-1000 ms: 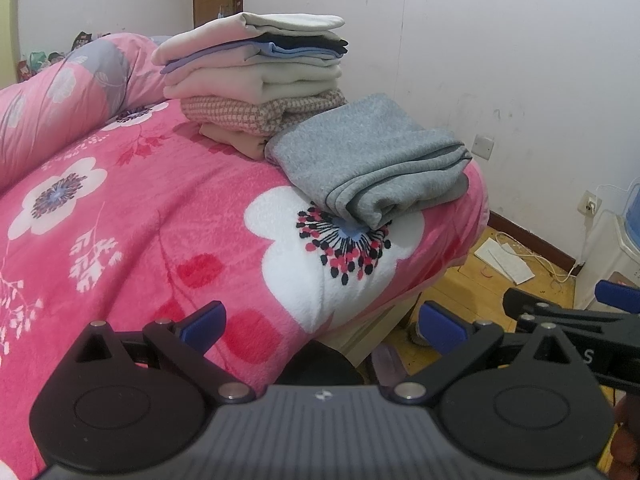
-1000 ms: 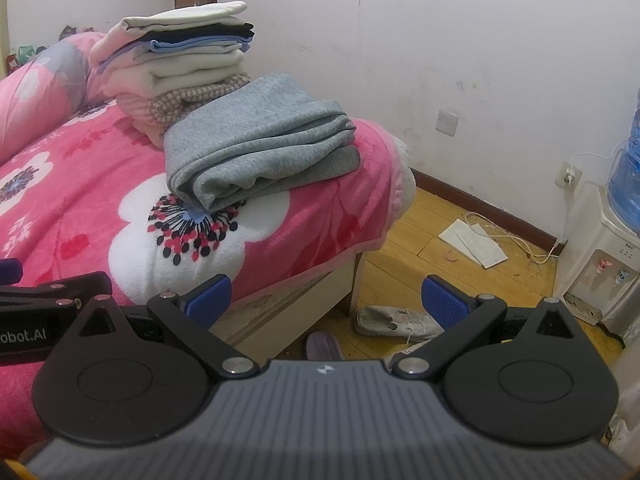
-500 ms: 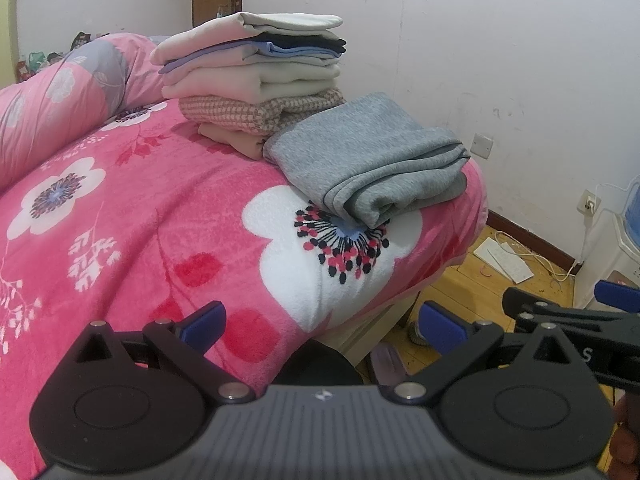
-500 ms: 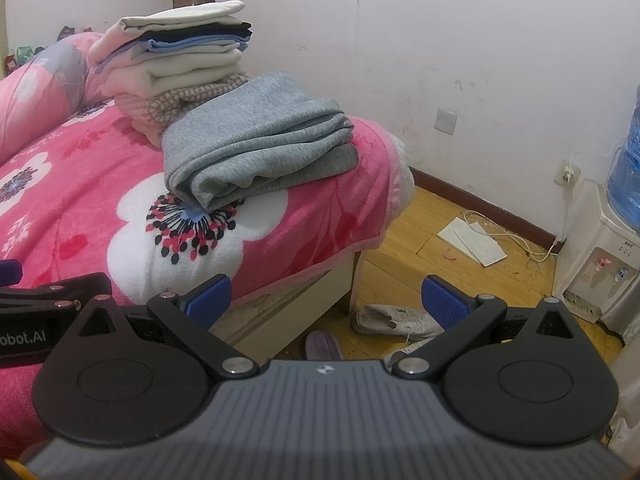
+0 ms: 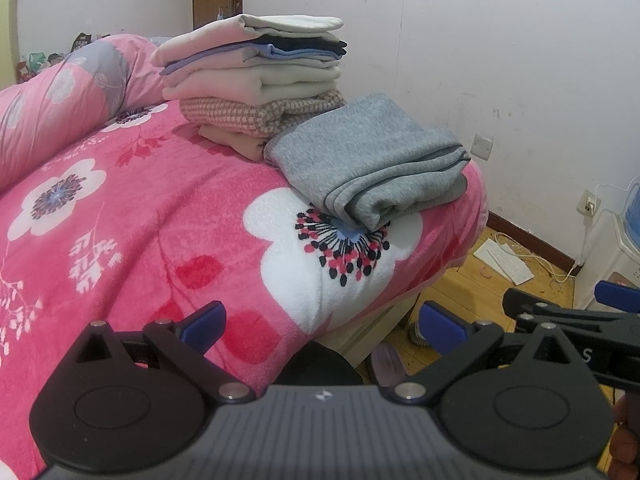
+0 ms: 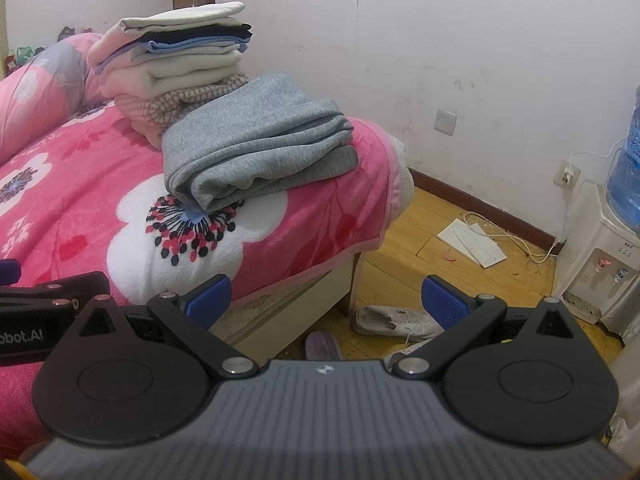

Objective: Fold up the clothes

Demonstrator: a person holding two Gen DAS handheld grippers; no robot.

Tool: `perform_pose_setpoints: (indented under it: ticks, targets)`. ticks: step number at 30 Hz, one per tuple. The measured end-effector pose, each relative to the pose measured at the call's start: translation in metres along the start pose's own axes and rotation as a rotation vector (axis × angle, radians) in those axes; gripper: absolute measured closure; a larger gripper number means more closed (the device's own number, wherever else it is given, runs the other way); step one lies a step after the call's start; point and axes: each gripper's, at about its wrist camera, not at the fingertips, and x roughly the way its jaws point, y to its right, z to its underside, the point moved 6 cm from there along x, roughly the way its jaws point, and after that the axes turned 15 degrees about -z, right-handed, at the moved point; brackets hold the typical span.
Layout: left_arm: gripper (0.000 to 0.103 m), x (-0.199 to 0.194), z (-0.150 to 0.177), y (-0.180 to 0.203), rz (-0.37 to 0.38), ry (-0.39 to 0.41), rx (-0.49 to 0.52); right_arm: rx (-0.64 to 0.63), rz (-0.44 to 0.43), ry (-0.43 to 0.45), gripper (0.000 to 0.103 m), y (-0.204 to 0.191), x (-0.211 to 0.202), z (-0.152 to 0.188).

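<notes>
Both tongs spread wide, nothing held. Left gripper (image 5: 322,322) and right gripper (image 6: 326,300) hang low at the bed's near edge. Folded grey garment (image 5: 372,172) lies ahead on the pink blanket (image 5: 160,220), touching the stack of 6-odd folded clothes (image 5: 256,76). Long axis runs left-near to right-far. Right gripper looks nearer.

A pink floral blanket (image 5: 168,216) covers the bed (image 6: 288,304). A rolled pink quilt (image 5: 60,108) lies along its far left side. The floor (image 6: 404,236) is yellow wood. On it lie a white sneaker (image 6: 394,320), a purple slipper (image 6: 322,346) just beside it, and sheets of paper (image 6: 472,242) with a white cable (image 6: 532,254) near the wall. A water dispenser (image 6: 600,264) carrying a blue bottle (image 6: 626,176) stands at the right. The white wall (image 6: 440,32) bears a switch plate (image 6: 445,121) and a socket (image 6: 567,172).
</notes>
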Motion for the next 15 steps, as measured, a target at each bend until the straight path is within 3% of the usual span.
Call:
perform_pose_setpoints:
  ticks: [15]
  targets:
    - [0.000, -0.0008, -0.0009, -0.0011, 0.001, 0.000, -0.001, 0.000, -0.001, 0.001, 0.001, -0.0019, 0.0001, -0.0014]
